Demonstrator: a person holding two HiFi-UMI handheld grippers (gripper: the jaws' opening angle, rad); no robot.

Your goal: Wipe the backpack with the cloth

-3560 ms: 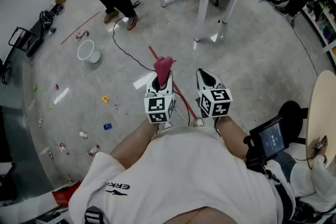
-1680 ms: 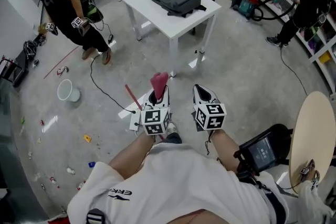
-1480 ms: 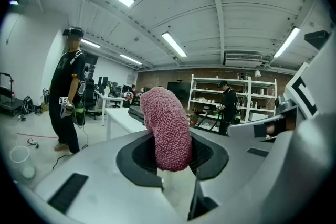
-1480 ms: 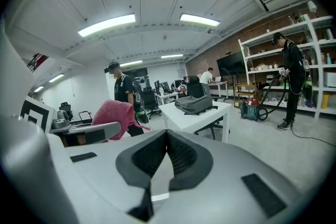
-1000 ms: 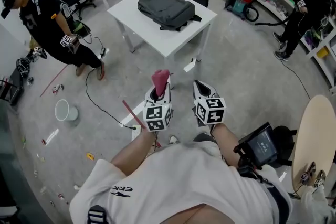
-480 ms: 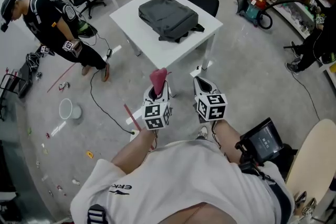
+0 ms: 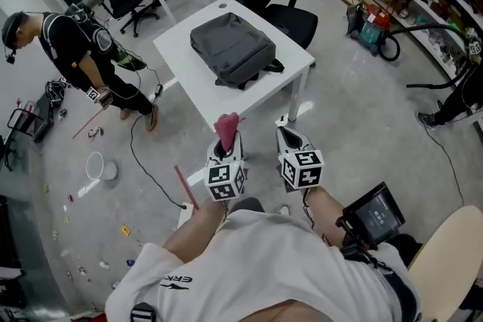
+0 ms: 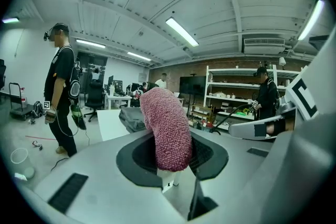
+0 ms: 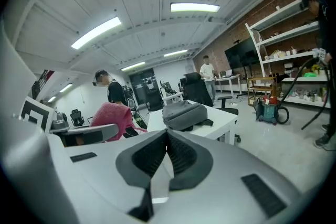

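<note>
Head view: the backpack (image 7: 230,50) lies on the white surface (image 7: 285,69) at upper centre, well apart from both tools at frame centre, so I judge that wiping has not begun. The left tool (image 7: 226,145) carries the pink cloth (image 7: 226,127).

Left gripper view: the jaws clamp the cloth, which blocks most of the backpack.

Right gripper view: the right tool (image 7: 287,139) is closed on nothing. The backpack's far side is unseen.

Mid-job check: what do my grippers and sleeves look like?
The left gripper and right gripper are white shells with dark ribbed claw pads; each carries a cube of black-and-white square markers. The sleeves belong to a white short-sleeved T-shirt with a small black logo on the left sleeve.
</note>
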